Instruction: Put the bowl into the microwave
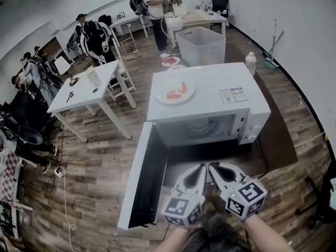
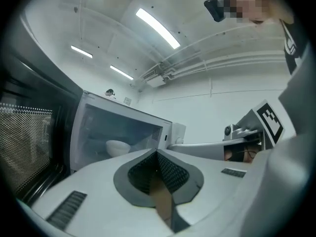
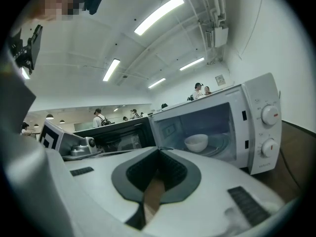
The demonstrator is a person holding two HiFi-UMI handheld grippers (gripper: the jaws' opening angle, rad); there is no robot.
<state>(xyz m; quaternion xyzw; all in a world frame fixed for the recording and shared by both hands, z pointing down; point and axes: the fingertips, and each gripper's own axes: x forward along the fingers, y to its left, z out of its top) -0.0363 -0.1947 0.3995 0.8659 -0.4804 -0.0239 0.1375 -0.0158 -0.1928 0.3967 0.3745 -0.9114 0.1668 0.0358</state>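
Bowl placement is judged complete. The small white round bowl (image 3: 196,142) sits upright on the glass turntable (image 3: 223,143) inside the white box-shaped microwave oven (image 1: 252,126), left of centre in the cavity and clear of its walls.

The dark-windowed microwave door (image 1: 142,177) stands fully open, swung out to the left and toward the near side. The step in hand is judged to be closing up, which is not yet done.

Recommended practice:
- Bring one gripper round to the outer face of the door, near its free edge.
- Push the door in a slow arc until the latch meets the frame.
- Keep the other gripper out of the door's path.
- Avoid a hard slam. A shallow white plate of red food (image 1: 176,92) rests on the oven top, and a jolt could shift it or slide the bowl on the turntable.

Left gripper (image 1: 200,167): positioned just in front of the open cavity, beside its partner. Its ribbed dark pads (image 2: 170,174) are pressed together with nothing between them.

Right gripper (image 1: 214,166): positioned just to the right of the left one. Its jaws are likewise drawn fully together and empty, and it points toward the cavity. Neither gripper touches the bowl, the door or the oven.
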